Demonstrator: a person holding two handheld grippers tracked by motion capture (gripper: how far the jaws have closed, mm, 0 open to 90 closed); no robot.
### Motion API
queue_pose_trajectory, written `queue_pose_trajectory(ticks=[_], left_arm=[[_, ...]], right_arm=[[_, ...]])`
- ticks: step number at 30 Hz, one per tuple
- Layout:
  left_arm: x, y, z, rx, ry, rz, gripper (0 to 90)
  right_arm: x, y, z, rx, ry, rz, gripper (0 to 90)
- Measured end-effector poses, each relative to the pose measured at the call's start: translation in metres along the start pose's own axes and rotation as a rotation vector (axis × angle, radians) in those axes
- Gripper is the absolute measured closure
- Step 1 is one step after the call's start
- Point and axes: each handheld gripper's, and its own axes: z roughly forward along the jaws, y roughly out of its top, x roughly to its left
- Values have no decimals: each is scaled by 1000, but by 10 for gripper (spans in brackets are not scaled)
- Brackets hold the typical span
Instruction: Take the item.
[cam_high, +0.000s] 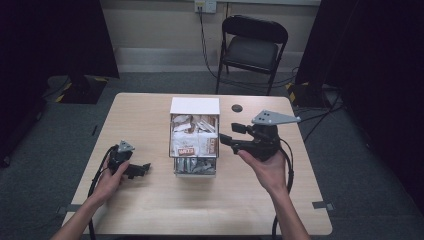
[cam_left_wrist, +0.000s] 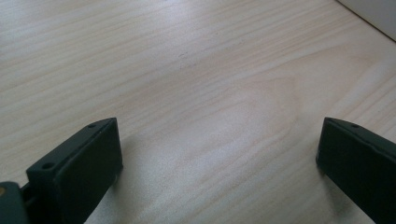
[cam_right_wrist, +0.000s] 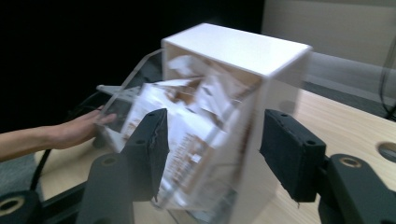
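A pale wooden table is set on grey carpet; a black folding chair is placed behind it against a light wall. A white box with clear drawers of packets is stood at the table's centre. The left gripper, jaws spread wide, is rested on the bare wood. The right gripper, jaws parted and empty, is held just beside the box.

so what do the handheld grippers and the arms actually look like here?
Both are black two-jaw units. The right gripper carries a grey three-cornered plate with small holes on top; the left gripper has a smaller grey one. Jaws are flat, matte black blocks with small screw holes, on black carriers with brass-coloured inserts. A black cable trails from each. Forearms are bare, with no sleeves or gloves in sight.
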Motion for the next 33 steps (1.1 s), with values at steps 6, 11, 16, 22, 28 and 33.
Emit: queue_pose_trajectory(ticks=[6,11,16,22,28,33], left_arm=[[0,0,0,4,0,5,0],[0,0,0,4,0,6,0],[0,0,0,4,0,6,0],[0,0,-1,4,2,9,0],[0,0,-1,5,4,8,0],[0,-1,-1,5,7,7,0]], right_arm=[[22,9,14,-6,68,-48,480],[33,12,34,21,115,-77,539],[37,11,57,66,156,-78,578],[35,8,74,112,166,-88,593],[35,6,79,119,140,-95,610],[31,4,81,127,126,-93,605]])
